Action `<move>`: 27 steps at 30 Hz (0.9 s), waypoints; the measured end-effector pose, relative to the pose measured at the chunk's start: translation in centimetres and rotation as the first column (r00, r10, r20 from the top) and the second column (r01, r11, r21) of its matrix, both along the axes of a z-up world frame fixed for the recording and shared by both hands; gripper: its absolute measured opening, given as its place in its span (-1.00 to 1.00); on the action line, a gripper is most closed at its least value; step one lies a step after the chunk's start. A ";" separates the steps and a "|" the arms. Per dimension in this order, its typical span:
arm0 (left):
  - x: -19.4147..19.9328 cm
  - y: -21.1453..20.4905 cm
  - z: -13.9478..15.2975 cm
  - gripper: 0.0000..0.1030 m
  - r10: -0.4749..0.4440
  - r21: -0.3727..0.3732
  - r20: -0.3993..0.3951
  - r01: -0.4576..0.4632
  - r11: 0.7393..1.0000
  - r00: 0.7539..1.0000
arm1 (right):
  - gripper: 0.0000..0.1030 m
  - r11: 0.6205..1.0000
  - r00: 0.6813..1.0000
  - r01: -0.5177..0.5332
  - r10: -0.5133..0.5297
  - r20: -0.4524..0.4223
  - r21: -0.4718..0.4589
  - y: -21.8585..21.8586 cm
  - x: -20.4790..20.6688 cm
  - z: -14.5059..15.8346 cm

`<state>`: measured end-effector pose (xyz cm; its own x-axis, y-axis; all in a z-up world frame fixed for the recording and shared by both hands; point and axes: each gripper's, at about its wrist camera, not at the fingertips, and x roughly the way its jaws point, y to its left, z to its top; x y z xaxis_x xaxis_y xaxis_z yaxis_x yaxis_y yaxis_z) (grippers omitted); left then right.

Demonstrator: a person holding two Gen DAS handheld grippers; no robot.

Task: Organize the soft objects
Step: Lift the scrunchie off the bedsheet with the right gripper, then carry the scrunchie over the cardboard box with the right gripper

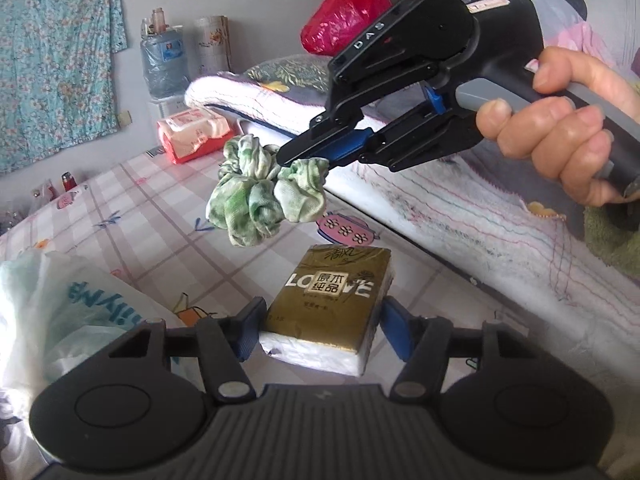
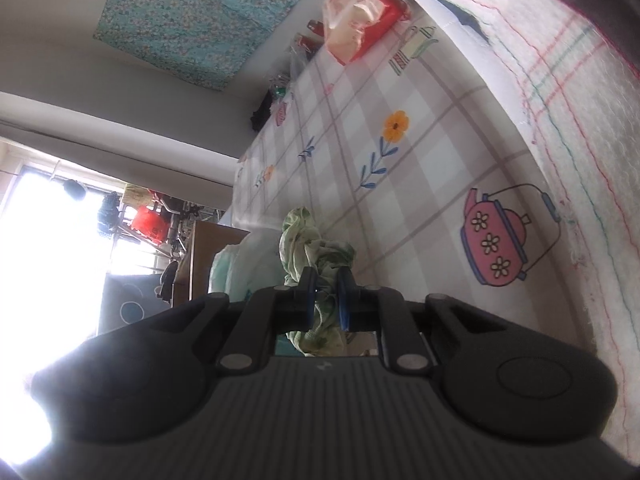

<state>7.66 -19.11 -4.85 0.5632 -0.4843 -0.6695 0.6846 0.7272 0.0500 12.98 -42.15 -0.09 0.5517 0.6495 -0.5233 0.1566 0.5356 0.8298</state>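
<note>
- The right hand-held gripper (image 1: 298, 156), centre of the left wrist view, is closed on a green-and-white scrunchie (image 1: 266, 194), which hangs in the air above the checked worktop (image 1: 132, 208).
- The left hand-held gripper (image 1: 320, 326), at the bottom of that frame, has its fingers spread wide on either side of a gold tissue pack (image 1: 332, 300) without visibly pressing it.
- Risk: only a small bunch of fabric looks pinched, so a quick swing could let the scrunchie slide out.
- Risk: closing on the soft pack off-centre may crumple or twist it.
- A white plastic bag (image 1: 76, 312) sits at lower left.
</note>
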 end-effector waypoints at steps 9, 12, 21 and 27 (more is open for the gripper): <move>-1.4 8.5 5.1 0.23 0.250 -0.069 0.078 -0.245 0.967 0.965 | -0.80 0.987 0.973 -0.157 0.150 0.174 0.028 6.3 2.0 6.9; -2.1 12.9 6.8 0.23 0.366 -0.100 0.076 -0.358 0.929 0.928 | -0.80 0.967 0.948 -0.253 0.238 0.213 0.043 10.3 3.4 8.4; -4.8 25.0 11.0 0.23 0.662 -0.118 0.084 -0.652 0.749 0.745 | -0.80 0.852 0.834 -0.520 0.491 0.253 0.062 23.8 6.9 11.3; -6.4 30.7 11.5 0.23 0.780 -0.129 0.039 -0.771 0.623 0.624 | -0.80 0.761 0.748 -0.648 0.633 0.200 0.016 31.5 6.0 11.7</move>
